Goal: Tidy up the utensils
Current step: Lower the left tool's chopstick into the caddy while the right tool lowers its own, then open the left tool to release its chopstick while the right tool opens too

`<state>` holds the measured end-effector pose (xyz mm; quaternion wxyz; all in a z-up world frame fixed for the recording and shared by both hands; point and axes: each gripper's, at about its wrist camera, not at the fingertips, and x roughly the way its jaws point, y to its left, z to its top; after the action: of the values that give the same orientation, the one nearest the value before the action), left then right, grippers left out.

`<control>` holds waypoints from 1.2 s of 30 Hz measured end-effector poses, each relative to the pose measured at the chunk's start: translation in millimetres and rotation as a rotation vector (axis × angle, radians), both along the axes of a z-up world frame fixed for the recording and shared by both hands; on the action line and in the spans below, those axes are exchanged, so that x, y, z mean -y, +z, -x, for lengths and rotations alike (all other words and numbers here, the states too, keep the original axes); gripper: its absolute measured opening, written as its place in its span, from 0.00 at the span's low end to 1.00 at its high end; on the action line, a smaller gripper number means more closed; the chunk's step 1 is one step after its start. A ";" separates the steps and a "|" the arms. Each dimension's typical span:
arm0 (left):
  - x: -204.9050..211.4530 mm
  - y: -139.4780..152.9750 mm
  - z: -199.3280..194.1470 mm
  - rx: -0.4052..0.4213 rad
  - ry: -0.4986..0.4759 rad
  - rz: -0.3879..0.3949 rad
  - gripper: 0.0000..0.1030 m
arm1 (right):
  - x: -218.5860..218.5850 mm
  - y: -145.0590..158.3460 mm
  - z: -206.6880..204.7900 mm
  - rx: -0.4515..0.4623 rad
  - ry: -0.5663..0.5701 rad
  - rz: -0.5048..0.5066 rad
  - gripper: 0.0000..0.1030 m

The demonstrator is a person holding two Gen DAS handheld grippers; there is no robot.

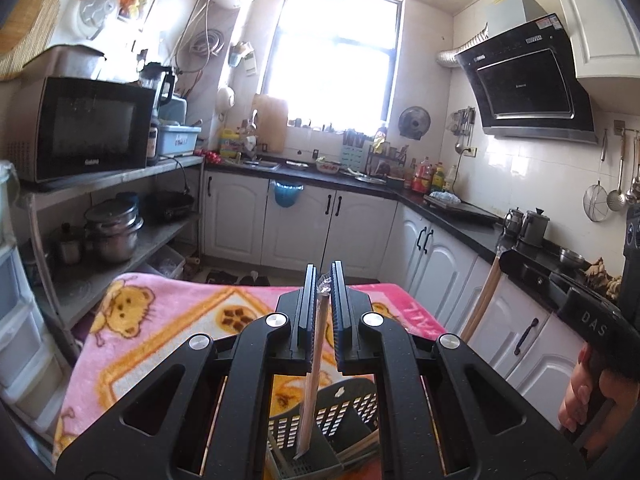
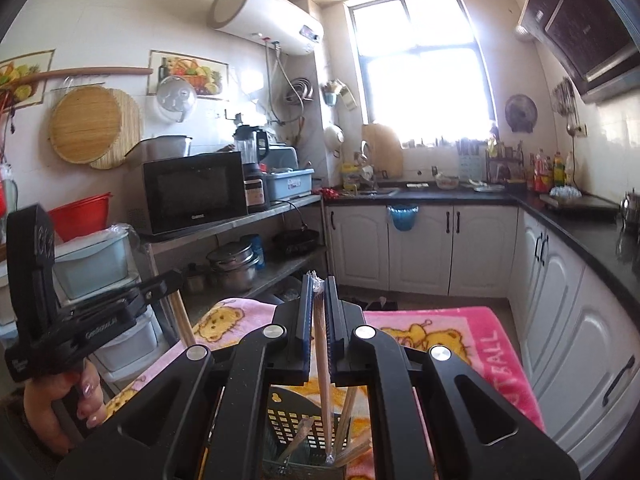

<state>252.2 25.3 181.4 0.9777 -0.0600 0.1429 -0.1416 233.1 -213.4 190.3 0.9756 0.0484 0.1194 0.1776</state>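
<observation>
Gripping wrapped chopsticks (image 1: 314, 360) in left jaws, another pair (image 2: 322, 360) in right, above perforated holder (image 2: 288, 416); blanket edge (image 1: 248, 286) beyond.

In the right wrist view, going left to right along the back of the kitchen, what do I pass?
Round woven mats → microwave → blender → blue bin hanging on the cabinet → sauce bottles.
</observation>
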 end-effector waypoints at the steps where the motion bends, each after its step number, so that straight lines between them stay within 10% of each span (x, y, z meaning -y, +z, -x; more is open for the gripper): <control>1: 0.4 -4.4 -1.5 -0.005 0.000 -0.003 0.04 | -1.1 -2.2 -1.0 -0.001 -0.001 -0.006 0.06; 36: 6.0 -75.7 -3.9 -0.128 0.004 -0.032 0.04 | -4.0 -73.6 0.1 -0.156 -0.001 0.038 0.19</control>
<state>256.1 19.3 105.7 0.9677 -0.0535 0.2074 -0.1333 233.0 -209.4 116.7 0.9643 0.0436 0.1981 0.1703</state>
